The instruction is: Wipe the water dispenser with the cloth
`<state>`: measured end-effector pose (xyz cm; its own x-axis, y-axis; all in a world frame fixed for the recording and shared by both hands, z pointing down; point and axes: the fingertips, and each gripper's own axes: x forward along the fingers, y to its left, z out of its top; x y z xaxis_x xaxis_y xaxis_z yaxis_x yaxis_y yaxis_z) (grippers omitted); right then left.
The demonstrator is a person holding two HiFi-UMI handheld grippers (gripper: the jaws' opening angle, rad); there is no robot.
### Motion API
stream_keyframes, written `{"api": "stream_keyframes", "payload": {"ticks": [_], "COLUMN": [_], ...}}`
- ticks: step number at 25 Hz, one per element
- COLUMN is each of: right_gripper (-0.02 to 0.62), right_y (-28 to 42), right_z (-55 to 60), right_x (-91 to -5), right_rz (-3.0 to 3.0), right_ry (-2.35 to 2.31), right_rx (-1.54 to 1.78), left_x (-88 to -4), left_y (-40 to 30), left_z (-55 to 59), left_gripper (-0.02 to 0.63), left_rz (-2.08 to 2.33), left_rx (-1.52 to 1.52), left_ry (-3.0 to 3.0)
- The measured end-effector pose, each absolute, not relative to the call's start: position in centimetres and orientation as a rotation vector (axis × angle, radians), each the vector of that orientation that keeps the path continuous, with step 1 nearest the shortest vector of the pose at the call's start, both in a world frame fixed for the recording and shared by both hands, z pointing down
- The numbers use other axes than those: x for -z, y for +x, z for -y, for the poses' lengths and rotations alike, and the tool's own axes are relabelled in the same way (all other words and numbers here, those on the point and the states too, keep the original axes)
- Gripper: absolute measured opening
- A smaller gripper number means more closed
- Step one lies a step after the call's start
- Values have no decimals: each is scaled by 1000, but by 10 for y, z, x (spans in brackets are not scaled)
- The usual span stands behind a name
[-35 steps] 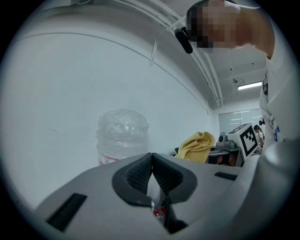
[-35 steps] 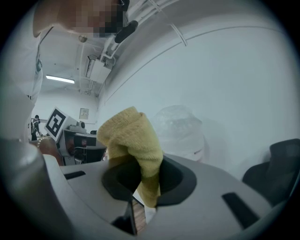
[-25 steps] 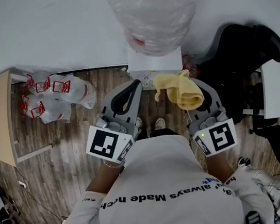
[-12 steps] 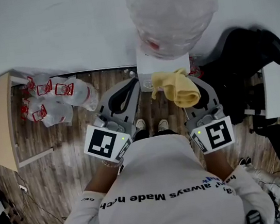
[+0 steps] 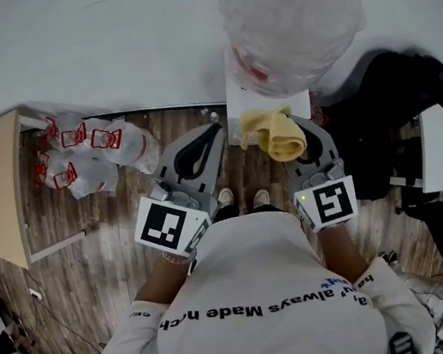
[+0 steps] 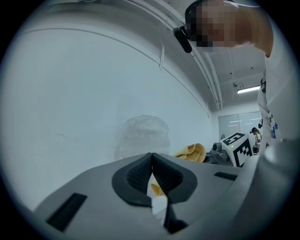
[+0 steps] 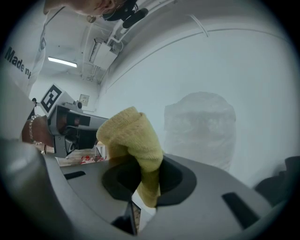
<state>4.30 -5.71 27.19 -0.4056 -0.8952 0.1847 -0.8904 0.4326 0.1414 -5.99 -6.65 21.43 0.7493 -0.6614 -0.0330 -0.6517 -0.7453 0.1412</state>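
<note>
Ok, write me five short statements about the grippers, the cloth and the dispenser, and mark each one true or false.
1. The right gripper has its jaws shut on the yellow cloth. True.
2. The left gripper holds a second cloth. False: its jaws are together with nothing between them.
3. The bottle on top of the water dispenser is wrapped in crinkled plastic. True.
4. The cloth lies on the floor. False: it is clamped in the right gripper's jaws.
5. Bags with red print lie on the floor at the person's left. True.
</note>
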Motion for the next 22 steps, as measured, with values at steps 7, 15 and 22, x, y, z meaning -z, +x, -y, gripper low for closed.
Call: {"api": "stream_keyframes", "payload": {"ticks": [7, 15, 22], "right_gripper": [71, 71, 71], "right_y": [36, 29, 20], "right_z": [77, 95, 114], "right_x": [-293, -331, -361], "right_rz": [2412, 2330, 2290], "right_ry": [1547, 1495, 1445], "right_rx": [96, 142, 176], "left_x": [-215, -217, -219], "left_y": [-57, -56, -54], "left_z": [70, 73, 74], "left_gripper": [20, 20, 20], "left_rz": [1061, 1070, 1086], "left_rx": [111, 109, 102], "left_ry": [2822, 2812, 2800]}}
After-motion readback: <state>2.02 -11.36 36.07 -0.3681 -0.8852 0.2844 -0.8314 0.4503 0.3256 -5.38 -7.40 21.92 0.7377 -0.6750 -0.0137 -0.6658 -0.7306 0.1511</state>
